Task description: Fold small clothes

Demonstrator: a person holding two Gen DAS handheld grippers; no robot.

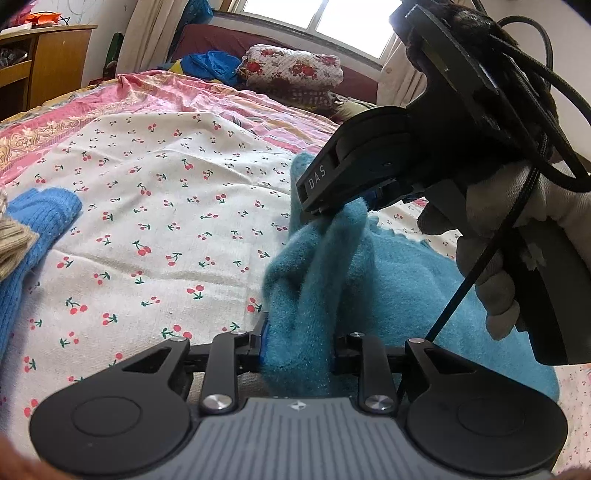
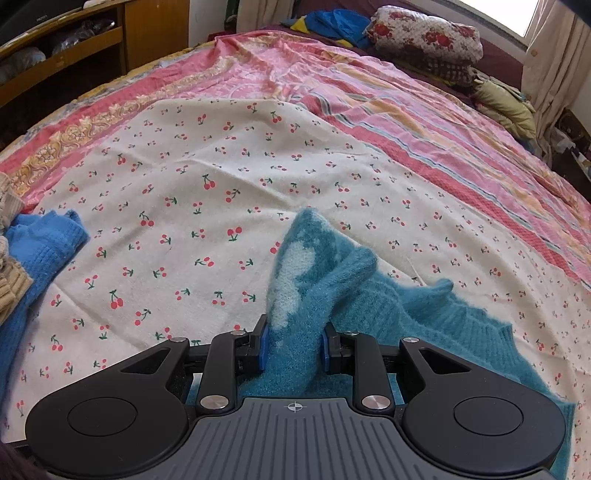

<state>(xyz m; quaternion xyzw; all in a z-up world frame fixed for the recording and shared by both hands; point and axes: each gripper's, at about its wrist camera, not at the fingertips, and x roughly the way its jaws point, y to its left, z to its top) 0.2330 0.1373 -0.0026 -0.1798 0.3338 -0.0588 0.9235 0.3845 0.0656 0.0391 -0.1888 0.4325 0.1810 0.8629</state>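
A fuzzy teal sweater (image 1: 399,280) lies on the cherry-print cloth (image 1: 155,192) on the bed. My left gripper (image 1: 301,345) is shut on a bunched fold of it. My right gripper (image 1: 343,208) shows in the left wrist view, held by a gloved hand, and pinches the same sweater a little farther on. In the right wrist view my right gripper (image 2: 293,347) is shut on a raised fold of the teal sweater (image 2: 424,306), which has a white patch. The rest of the sweater spreads to the right on the cherry-print cloth (image 2: 221,177).
A bright blue knit garment (image 1: 33,229) and a beige ribbed piece (image 1: 13,240) lie at the left edge; both show in the right wrist view too (image 2: 44,243). A pink patterned bedspread (image 2: 369,85) lies beyond, with a floral pillow (image 2: 424,33) and a wooden shelf (image 2: 74,40).
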